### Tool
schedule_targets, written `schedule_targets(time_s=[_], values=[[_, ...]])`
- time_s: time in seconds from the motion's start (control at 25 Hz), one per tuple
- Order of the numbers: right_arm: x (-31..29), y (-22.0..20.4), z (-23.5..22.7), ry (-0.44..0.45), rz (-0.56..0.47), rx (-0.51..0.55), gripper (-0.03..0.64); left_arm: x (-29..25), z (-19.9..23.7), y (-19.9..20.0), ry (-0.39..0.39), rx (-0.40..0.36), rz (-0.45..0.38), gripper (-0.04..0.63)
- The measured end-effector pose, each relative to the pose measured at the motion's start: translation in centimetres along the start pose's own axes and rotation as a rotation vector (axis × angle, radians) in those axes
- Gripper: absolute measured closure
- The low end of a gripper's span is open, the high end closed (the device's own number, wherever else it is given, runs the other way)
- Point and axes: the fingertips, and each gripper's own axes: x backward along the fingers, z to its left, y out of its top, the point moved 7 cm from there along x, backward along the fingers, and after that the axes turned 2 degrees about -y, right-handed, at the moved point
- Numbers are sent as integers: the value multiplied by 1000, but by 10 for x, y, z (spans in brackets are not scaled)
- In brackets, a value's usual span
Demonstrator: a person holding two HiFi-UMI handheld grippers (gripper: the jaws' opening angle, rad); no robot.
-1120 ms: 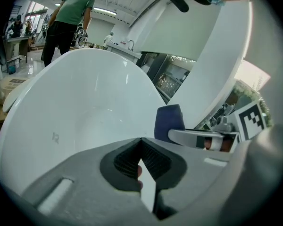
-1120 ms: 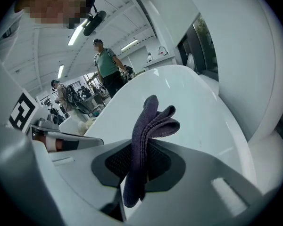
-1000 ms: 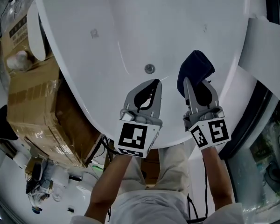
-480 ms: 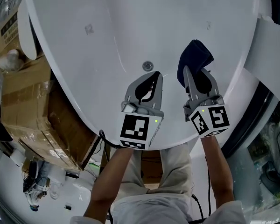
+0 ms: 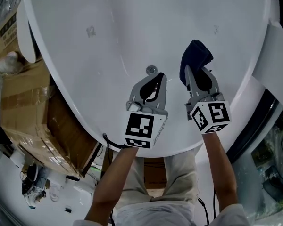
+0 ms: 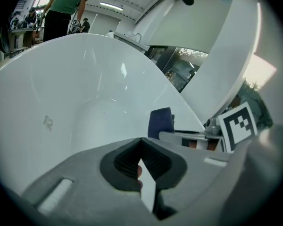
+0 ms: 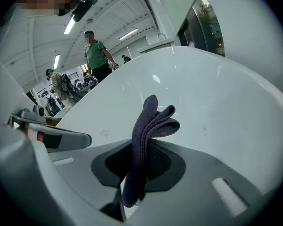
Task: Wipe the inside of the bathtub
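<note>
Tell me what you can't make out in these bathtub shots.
Head view: whether the cloth touches the tub; the steep angle hides any gap.
Head view: the tub's far end, cut off by the top edge.
Left gripper view: the mark on the tub wall, too small to read.

Both grippers are held side by side, near each other, pointing forward and away from the body. The left gripper [image 5: 158,75] is carried on the left forearm [image 5: 114,178] with its jaws closed together on nothing. The right gripper [image 5: 197,74], on the right forearm [image 5: 218,166], is clamped on a dark cloth [image 5: 194,56].
</note>
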Motion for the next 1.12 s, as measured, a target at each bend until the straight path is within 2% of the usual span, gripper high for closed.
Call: schedule_targets(time_s=[1.12], values=[[-73,-71,-39,-21,99,17,557,-72,22,-44,-38,-74,57,595]])
